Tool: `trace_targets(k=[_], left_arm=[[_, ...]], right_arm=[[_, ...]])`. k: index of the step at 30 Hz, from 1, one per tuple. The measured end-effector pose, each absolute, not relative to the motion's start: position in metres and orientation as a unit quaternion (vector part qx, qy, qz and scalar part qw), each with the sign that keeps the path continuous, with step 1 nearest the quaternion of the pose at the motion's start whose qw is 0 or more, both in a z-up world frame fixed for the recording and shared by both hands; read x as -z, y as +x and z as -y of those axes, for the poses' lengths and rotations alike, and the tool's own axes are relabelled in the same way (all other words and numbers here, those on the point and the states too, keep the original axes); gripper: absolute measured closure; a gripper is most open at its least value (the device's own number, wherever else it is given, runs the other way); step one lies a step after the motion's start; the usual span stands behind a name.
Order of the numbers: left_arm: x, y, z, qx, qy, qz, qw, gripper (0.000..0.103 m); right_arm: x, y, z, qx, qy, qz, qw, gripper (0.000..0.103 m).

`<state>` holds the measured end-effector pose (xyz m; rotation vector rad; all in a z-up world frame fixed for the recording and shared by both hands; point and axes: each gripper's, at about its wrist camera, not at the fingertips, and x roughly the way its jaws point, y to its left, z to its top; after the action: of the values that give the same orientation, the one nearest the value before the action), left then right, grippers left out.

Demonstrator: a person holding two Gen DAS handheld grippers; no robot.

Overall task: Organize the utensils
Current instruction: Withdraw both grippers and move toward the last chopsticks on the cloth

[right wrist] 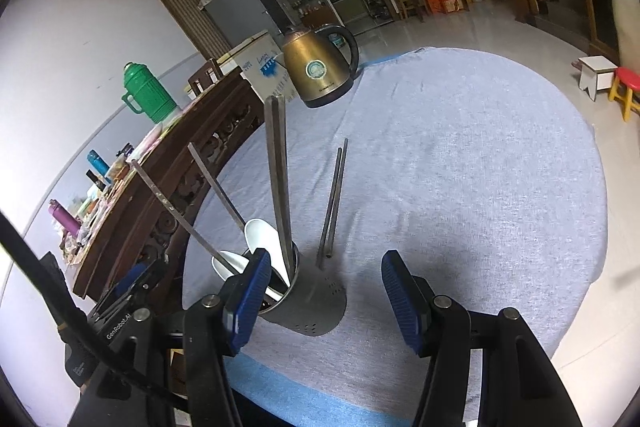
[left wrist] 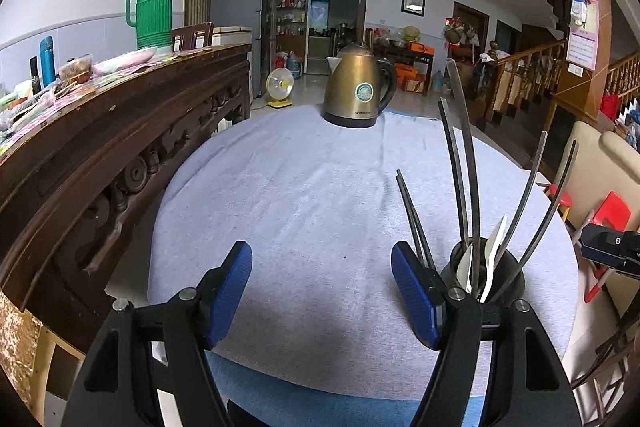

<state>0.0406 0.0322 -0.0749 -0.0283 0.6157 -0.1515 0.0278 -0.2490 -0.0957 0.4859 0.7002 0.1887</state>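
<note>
**Clerk:** Item one, the table (left wrist: 300,187)?

**Recorder:** Round top under a pale grey-blue cloth. A brass-coloured electric kettle (left wrist: 359,85) stands at its far edge on a black base, handle toward the right in the left wrist view.

**Clerk:** Item two, the utensil holder (right wrist: 308,301)?

**Recorder:** Dark metal cup with a flared, perforated foot, upright on the cloth near the front edge. It sits just beside the left finger of the right gripper (right wrist: 322,301), and just right of the left gripper (left wrist: 322,291) in that gripper's own view.

**Clerk:** Contents?

**Recorder:** White ceramic spoons (right wrist: 264,239), bowls up, and several long metal handles (right wrist: 278,167) leaning outward at different angles. Which utensil each handle belongs to cannot be told.

**Clerk:** Anything outside the cup?

**Recorder:** A pair of metal chopsticks (right wrist: 334,203), lying on the cloth just behind the holder, side by side and pointing toward the kettle.

**Clerk:** Grippers?

**Recorder:** Both released; blue pads spread wide, nothing between them.

**Clerk:** Surroundings?

**Recorder:** Carved dark-wood sideboard (left wrist: 120,147) left of the table, bearing a green thermos jug (left wrist: 154,9).
</note>
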Motion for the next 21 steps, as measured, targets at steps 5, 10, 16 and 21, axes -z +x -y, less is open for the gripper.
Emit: trace_targets(k=[5,10,16,21], left_arm=[[0.077,0.045,-0.034,0.073,-0.013,-0.305,0.949,0.03],[0.08,0.052,-0.043,0.063,-0.026,-0.317,0.946,0.03],[0.084,0.06,-0.052,0.053,-0.038,-0.329,0.942,0.03],[0.085,0.065,-0.056,0.05,-0.042,-0.334,0.94,0.03]], right_arm=[[0.098,0.028,0.25,-0.087,0.232,-0.34,0.907,0.042],[0.102,0.031,0.263,-0.07,0.245,-0.341,0.905,0.042],[0.108,0.034,0.274,-0.056,0.26,-0.348,0.899,0.042],[0.107,0.036,0.278,-0.052,0.265,-0.347,0.898,0.042]])
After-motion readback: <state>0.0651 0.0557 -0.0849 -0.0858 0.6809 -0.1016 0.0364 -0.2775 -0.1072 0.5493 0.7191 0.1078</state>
